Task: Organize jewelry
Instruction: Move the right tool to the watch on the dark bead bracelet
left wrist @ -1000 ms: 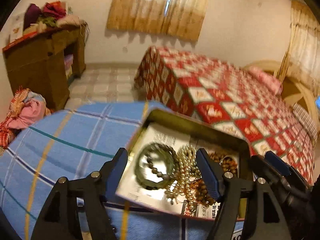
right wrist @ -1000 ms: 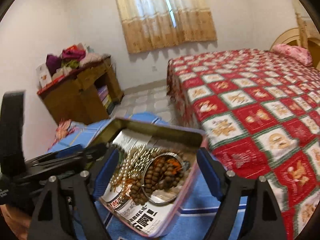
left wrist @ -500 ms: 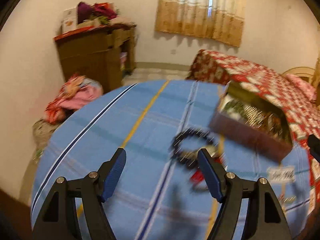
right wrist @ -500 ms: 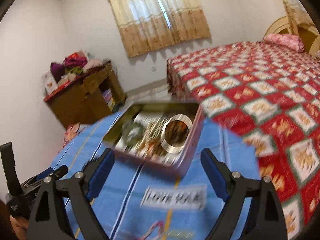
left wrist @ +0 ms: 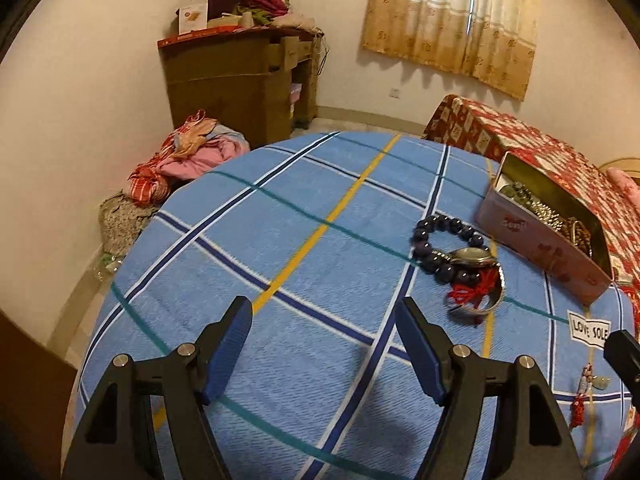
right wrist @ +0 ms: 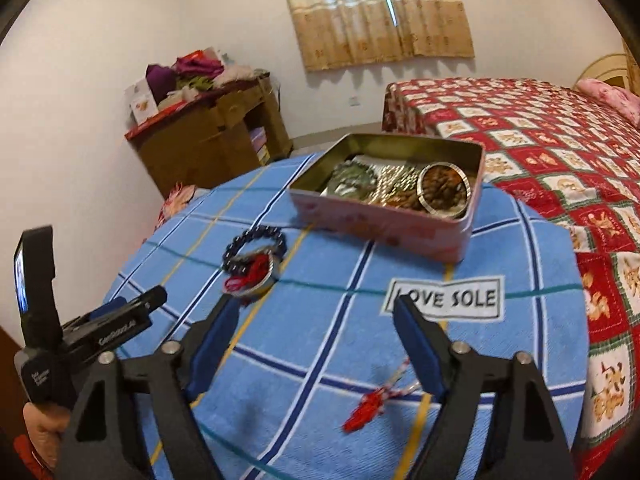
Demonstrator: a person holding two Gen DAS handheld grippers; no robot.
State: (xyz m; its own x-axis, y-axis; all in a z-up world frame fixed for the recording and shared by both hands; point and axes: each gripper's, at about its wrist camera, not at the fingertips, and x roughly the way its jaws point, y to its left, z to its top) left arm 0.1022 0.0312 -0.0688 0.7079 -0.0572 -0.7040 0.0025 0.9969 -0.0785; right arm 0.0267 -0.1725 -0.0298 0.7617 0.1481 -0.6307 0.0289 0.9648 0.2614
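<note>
Both the left gripper [left wrist: 323,336] and right gripper [right wrist: 314,330] hang spread and empty above the blue cloth [left wrist: 280,240], near the dark bead bracelet [left wrist: 444,240] and the tin [right wrist: 384,224].

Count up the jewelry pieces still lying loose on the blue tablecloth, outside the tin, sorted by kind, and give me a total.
Dark bead bracelet: 1
Metal bangle tangled with red thread, touching that bracelet: 1
Red tassel cord charm near the right gripper: 1
Total: 3 loose pieces. The pieces inside the pink tin are not counted.

Tin [right wrist: 384,228], bracelets [right wrist: 252,260] on tablecloth [right wrist: 320,340]
</note>
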